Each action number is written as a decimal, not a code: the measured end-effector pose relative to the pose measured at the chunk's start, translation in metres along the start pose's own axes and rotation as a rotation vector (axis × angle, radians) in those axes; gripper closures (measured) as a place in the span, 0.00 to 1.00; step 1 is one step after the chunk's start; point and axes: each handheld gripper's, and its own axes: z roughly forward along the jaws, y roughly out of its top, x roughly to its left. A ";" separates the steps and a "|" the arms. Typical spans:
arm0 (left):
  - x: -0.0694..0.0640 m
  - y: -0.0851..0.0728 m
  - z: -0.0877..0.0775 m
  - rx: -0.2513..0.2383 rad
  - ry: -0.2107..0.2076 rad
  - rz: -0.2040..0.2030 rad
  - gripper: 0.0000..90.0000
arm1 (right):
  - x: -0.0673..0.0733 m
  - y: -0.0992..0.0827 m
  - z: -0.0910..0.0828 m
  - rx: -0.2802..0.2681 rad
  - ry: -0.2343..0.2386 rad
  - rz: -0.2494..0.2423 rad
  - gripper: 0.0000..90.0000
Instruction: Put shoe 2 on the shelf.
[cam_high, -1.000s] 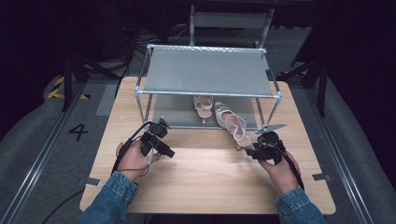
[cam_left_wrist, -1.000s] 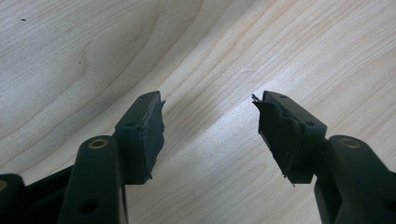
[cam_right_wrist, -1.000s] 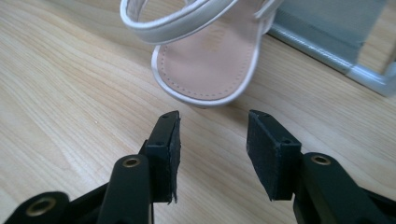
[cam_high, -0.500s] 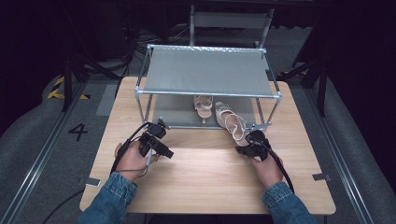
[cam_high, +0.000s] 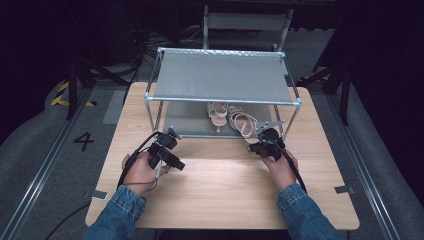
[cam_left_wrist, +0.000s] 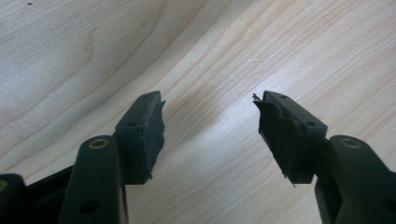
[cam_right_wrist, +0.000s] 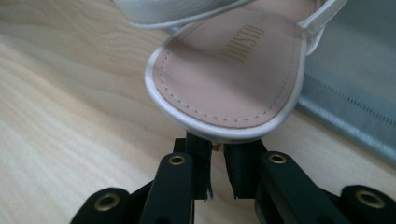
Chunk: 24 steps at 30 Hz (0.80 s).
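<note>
Presently, near to far:
Left hand (cam_high: 139, 170): rests low over the wooden table (cam_high: 225, 190), forearm in a denim sleeve (cam_high: 117, 215) entering from the near edge.
Left gripper (cam_left_wrist: 210, 126): jaws spread wide apart, nothing between them, bare wood grain beneath; in the high view it sits just before the rack's left front leg (cam_high: 167, 150).
Right hand (cam_high: 279, 165): reaches forward toward the rack's right front corner.
Right gripper (cam_right_wrist: 215, 175): jaws drawn nearly together at the front rim of the near sandal's sole, a thin gap between the pads; whether they actually pinch the rim cannot be told.
Near sandal (cam_right_wrist: 229, 74): pale silver edge, tan insole with printed lettering, toe overhanging the grey lower shelf (cam_right_wrist: 355, 70) onto the table side.
Second sandal (cam_high: 218, 113): beside the first, farther under the rack.
Rack (cam_high: 222, 77): metal frame, grey fabric top shelf overhanging the shoes, its right front post close by the right gripper.
Change: right gripper has advanced from the table's right toward the sandal toe; left hand unmoved.
</note>
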 end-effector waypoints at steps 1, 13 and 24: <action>0.000 0.000 0.000 0.000 0.000 0.000 0.45 | -0.001 0.003 0.002 -0.005 -0.006 -0.005 0.90; 0.005 -0.008 -0.002 -0.007 0.005 -0.017 0.45 | -0.003 0.034 0.027 -0.034 -0.011 0.005 0.89; 0.012 -0.023 -0.007 -0.017 0.011 -0.051 0.45 | 0.000 0.054 0.043 -0.034 -0.007 -0.015 0.90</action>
